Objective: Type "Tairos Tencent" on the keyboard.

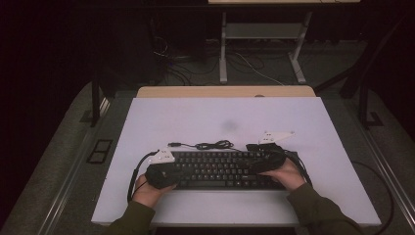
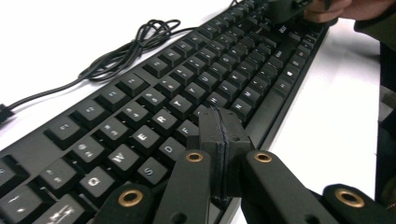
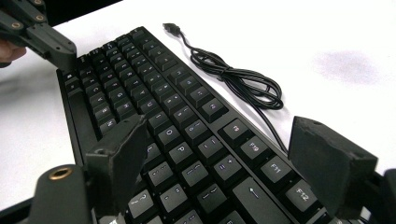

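In the high view the keyboard (image 1: pixel 220 169) has both ends hidden under the hands, and its key legends are too small to read. The tabletop (image 1: pixel 225 117) has its near edge partly covered by sleeves.

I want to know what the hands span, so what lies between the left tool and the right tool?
The black keyboard lies between the left tool and the right tool, its rows of keys running from one to the other, as the high view shows.

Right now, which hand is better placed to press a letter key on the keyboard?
Left, probably. Its gripper has its fingers shut into one tip right over the letter keys of the keyboard; the right gripper is open, straddling several keys.
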`<state>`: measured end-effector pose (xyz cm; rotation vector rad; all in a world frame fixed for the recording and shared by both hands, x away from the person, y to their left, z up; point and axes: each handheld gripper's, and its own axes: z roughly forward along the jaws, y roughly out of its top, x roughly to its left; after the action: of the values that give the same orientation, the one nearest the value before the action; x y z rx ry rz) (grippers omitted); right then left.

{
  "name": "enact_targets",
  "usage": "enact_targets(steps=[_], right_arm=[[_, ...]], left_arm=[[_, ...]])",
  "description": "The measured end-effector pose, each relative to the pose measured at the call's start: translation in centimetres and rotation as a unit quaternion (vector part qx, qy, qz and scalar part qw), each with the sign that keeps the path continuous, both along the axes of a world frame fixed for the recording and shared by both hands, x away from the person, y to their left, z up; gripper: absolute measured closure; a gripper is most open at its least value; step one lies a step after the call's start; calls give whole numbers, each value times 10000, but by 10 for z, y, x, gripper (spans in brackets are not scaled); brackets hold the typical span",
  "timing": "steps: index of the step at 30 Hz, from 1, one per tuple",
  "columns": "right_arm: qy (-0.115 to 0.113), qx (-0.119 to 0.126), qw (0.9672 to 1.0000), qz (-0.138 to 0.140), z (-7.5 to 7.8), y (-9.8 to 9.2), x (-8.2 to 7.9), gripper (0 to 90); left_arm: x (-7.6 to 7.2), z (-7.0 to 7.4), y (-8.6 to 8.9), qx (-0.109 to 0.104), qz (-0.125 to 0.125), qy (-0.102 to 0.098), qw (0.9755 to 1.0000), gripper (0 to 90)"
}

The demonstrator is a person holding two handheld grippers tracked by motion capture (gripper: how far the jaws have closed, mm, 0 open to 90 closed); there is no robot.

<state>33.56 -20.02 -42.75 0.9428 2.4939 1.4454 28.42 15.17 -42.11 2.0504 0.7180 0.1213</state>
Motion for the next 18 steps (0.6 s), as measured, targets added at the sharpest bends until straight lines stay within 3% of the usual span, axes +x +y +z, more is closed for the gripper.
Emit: enact_targets(steps=[18], right_arm=[[-4,-13,10000,-1,0,0,0,197]], left_arm=[[-2,-8,-16,104,-349,135,9992,890]])
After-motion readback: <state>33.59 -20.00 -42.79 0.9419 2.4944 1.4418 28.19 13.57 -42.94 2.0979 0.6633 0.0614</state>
